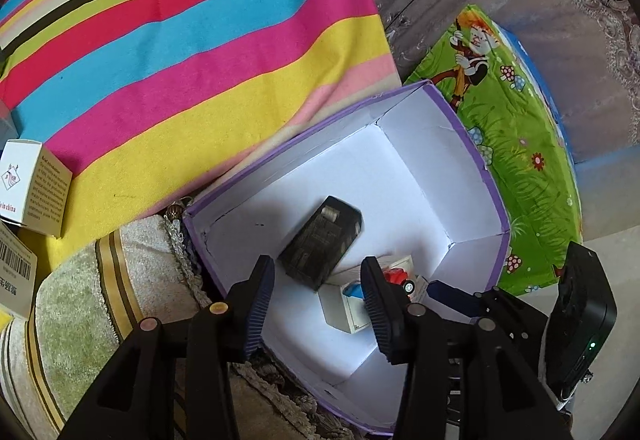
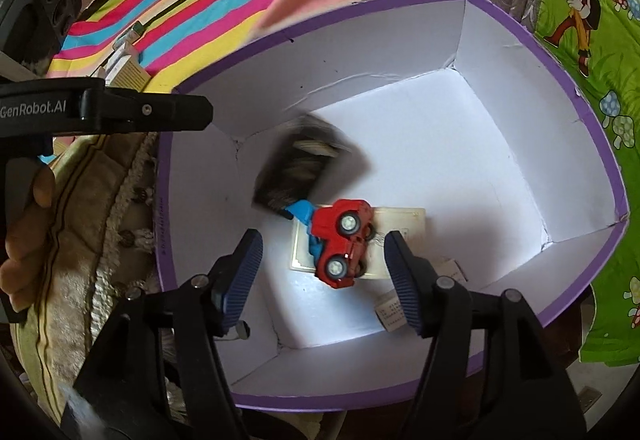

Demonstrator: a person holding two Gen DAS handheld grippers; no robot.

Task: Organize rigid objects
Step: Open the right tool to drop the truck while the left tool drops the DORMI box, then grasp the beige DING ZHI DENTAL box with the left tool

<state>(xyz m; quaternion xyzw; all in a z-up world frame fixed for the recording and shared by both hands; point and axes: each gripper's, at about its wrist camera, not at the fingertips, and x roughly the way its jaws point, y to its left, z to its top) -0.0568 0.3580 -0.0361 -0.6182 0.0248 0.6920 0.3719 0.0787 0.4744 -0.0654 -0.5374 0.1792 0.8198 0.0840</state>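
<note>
Right gripper (image 2: 322, 260) pointing steeply down into purple-rimmed white cardboard box (image 2: 400, 112), jaws spread, empty, above red toy truck (image 2: 344, 240); left gripper (image 1: 318, 300) likewise, parted, empty.

Open box (image 2: 592, 144) fills centre of right wrist view; in left wrist view it sits lower centre-right. Inside, on box floor: dark case (image 2: 308, 168) upper left of middle, small carton (image 2: 404, 218) just below-right of it, w/ toy truck (image 2: 344, 244) lying on its side on top of carton. Truck's front end touches case's lower edge. Left gripper (image 1: 318, 300) hangs over box's lower left part; right gripper (image 2: 322, 276) over box, truck & carton betw. its fingers, not touching. Striped cloth (image 1: 180, 60) lies behind box, upper left. Cartoon-print sheet (image 1: 516, 144) right of box. Two small cartons (image 1: 36, 184) at far left edge in left wrist view, on cloth. Fringed rug (image 1: 100, 300) lower left, beside box.
</note>
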